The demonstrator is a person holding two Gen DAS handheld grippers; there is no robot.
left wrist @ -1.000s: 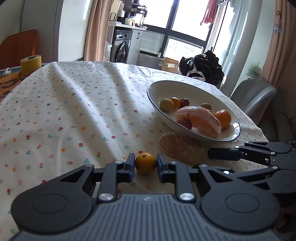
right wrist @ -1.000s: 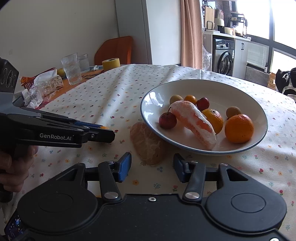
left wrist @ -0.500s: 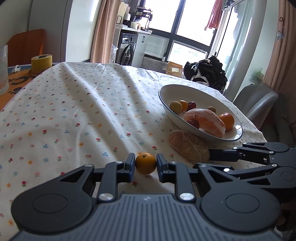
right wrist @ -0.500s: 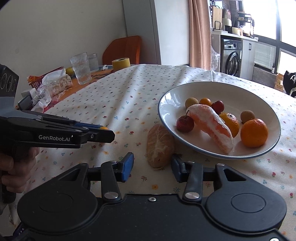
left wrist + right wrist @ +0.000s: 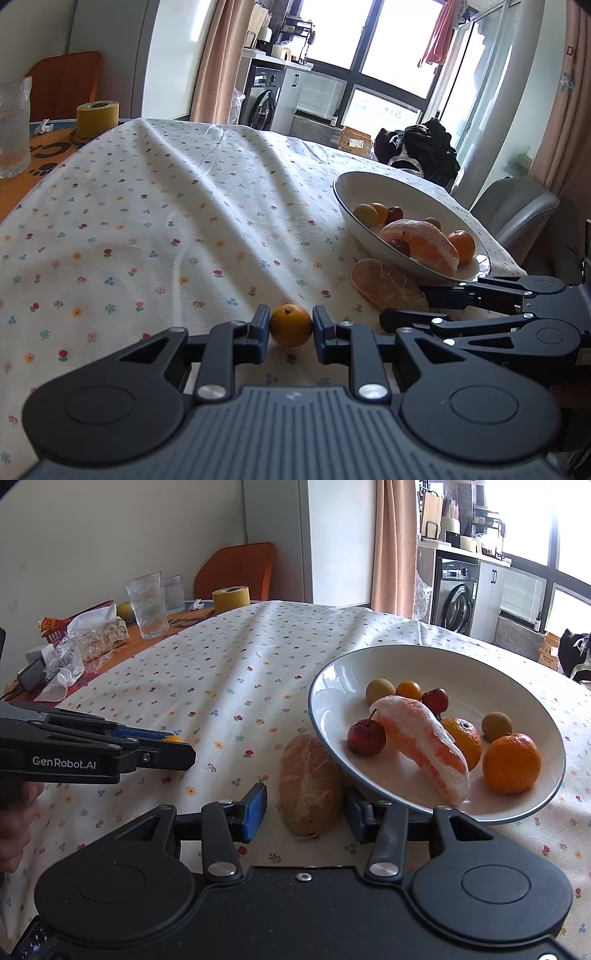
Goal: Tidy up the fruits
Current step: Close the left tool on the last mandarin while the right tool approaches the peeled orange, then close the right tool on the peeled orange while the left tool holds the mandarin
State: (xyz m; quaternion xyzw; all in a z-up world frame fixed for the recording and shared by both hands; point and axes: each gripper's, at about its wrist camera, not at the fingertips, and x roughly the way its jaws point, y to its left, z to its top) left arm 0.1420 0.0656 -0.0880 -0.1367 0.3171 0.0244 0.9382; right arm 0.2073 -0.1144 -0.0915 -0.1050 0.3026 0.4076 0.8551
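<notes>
The left tongs [image 5: 291,329] pinch a small orange [image 5: 291,325] on the floral counter [image 5: 166,221]. Right of them, the right tongs [image 5: 306,808] stand wide around a peeled pomelo segment [image 5: 309,783], touching neither side. Just beyond, the white bowl [image 5: 332,675] holds more fruit.

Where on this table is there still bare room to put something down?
The flowered tablecloth lies bare between the bowl and the clutter around the glass and tape roll. Inside the bowl, the left part is free. It is crowded near the grapefruit piece, between both grippers.
</notes>
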